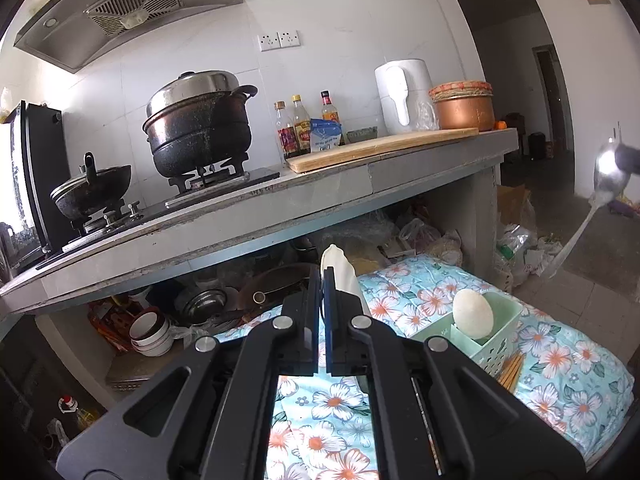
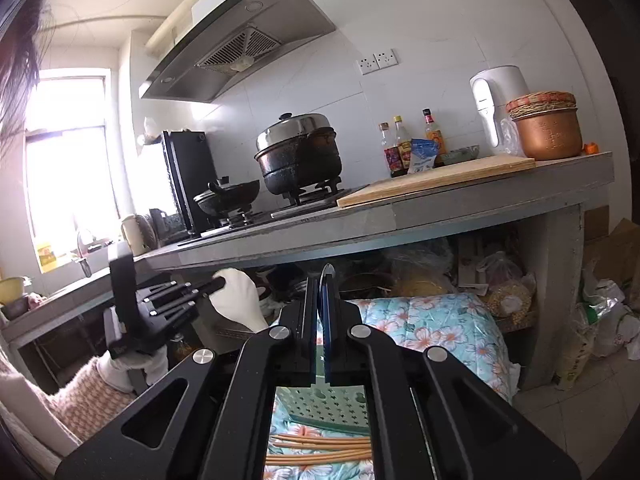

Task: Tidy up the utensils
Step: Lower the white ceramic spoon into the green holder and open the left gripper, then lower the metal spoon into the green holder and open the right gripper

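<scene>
My left gripper (image 1: pixel 323 276) is shut on a white spoon (image 1: pixel 340 270), held above the floral cloth (image 1: pixel 560 360). It also shows in the right wrist view (image 2: pixel 216 284), with the white spoon (image 2: pixel 240 300) hanging from it. My right gripper (image 2: pixel 320 280) is shut on a metal spoon (image 2: pixel 328 272), seen edge-on between the jaws. In the left wrist view the metal spoon (image 1: pixel 600 184) hangs at the far right. A pale green utensil holder (image 1: pixel 492 340) on the cloth holds another white spoon (image 1: pixel 472 314). Wooden chopsticks (image 2: pixel 320 450) lie beside the holder (image 2: pixel 328 404).
A grey counter (image 1: pixel 320 200) carries a gas stove with a big black pot (image 1: pixel 200 128), a small pot (image 1: pixel 92 188), sauce bottles (image 1: pixel 308 124), a cutting board (image 1: pixel 380 146), a white appliance (image 1: pixel 404 96) and a copper pot (image 1: pixel 464 108). Bowls (image 1: pixel 150 332) and pans sit under the counter.
</scene>
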The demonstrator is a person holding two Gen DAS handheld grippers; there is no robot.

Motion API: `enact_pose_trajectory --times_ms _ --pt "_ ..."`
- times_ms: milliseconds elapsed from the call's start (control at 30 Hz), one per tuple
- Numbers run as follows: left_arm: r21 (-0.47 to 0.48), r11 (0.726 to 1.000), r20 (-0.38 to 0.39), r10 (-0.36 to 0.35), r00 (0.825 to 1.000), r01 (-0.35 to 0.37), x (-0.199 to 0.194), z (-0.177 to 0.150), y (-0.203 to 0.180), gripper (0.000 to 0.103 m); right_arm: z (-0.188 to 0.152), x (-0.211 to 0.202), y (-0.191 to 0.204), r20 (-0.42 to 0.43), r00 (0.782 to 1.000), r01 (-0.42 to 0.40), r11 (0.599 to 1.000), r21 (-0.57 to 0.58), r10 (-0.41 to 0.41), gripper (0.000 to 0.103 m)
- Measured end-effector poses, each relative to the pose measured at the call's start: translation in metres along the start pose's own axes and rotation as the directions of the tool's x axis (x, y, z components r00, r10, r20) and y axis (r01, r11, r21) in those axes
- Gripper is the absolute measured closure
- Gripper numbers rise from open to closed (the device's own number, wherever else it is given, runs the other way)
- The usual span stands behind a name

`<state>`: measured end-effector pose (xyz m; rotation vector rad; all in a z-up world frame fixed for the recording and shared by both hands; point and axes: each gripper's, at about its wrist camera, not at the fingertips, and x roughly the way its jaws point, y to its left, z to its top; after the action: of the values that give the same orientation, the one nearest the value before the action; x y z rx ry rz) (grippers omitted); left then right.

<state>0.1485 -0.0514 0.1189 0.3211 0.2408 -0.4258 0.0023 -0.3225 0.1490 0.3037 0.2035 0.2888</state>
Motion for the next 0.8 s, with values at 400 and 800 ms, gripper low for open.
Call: enact_pose_trajectory --times_ms 400,800 --pt "0.026 0.999 -0.145 -0.036 0.989 0.040 0.051 -0.030 -0.015 0.102 0.004 0.064 -0.022 -0.098 0.991 -0.084 0.990 0.110 0.095 0.101" --pt "-0.056 0.994 -0.151 -0.097 0.984 0.090 0.051 -0.044 -0.009 0.066 -0.039 0.125 -0.040 -0.272 0.962 0.019 0.993 0.120 0.015 0.100"
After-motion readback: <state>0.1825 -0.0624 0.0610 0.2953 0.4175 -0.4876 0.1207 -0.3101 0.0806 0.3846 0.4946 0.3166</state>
